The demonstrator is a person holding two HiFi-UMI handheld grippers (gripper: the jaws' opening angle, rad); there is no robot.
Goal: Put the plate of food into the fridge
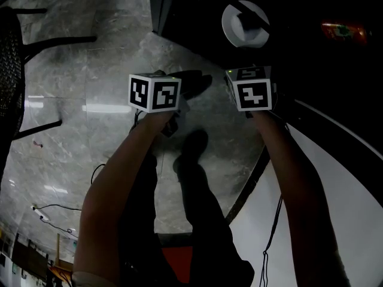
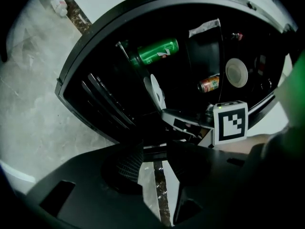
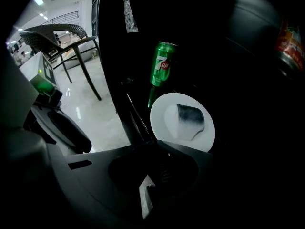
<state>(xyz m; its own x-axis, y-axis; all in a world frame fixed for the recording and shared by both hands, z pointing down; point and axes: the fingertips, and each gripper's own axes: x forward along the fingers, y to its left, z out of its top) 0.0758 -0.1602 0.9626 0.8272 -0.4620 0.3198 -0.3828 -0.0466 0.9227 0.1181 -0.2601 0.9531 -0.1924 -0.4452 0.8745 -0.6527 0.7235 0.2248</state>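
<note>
With right gripper [image 3: 155,161] closed on nothing, left gripper [image 2: 155,158] parted and empty, could knock the plate [image 3: 164,128] just ahead by careless swing.

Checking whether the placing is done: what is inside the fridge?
A white plate holding a piece of food, a green soda container and a red can. The rest of the interior is too dark to see.

A 7up logo on the side of the green can [image 3: 162,64]
</note>
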